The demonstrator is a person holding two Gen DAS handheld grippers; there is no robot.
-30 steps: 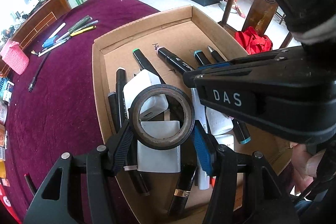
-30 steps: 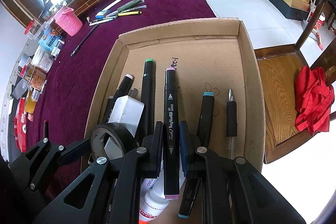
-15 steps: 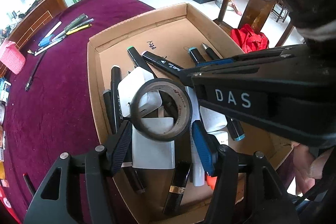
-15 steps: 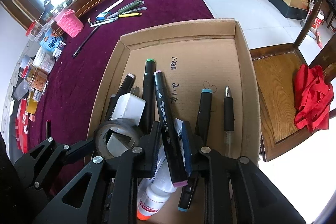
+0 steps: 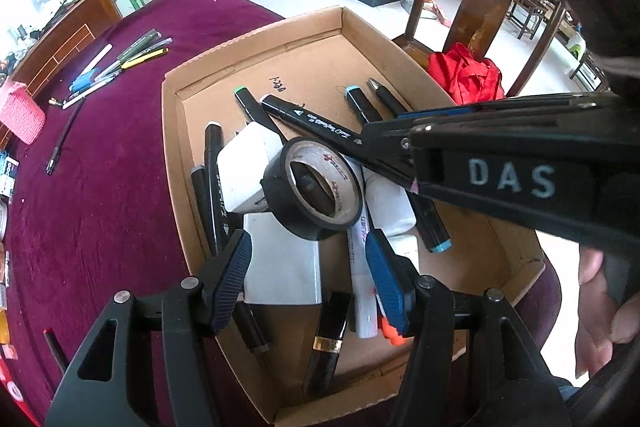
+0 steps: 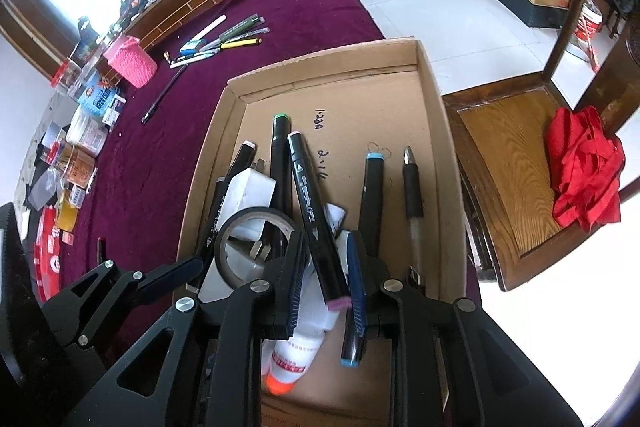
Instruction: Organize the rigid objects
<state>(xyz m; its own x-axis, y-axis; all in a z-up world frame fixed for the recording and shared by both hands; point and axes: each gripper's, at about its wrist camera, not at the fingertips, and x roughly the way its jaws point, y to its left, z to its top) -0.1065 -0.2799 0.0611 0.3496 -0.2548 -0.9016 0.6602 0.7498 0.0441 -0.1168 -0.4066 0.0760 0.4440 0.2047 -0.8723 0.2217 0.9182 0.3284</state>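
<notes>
While jaws part, marker (image 6: 316, 223) slants between right gripper (image 6: 326, 285).

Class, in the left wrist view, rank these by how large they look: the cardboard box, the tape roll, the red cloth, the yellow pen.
1. Cardboard box
2. Tape roll
3. Red cloth, close to the tape roll and farther from the camera, so their order is unsure
4. Yellow pen

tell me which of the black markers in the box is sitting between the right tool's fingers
The pink-capped marker: it lies slanted between the right tool, whose jaws have just been opening. The green-capped marker and blue-capped marker lie beside it.
</notes>
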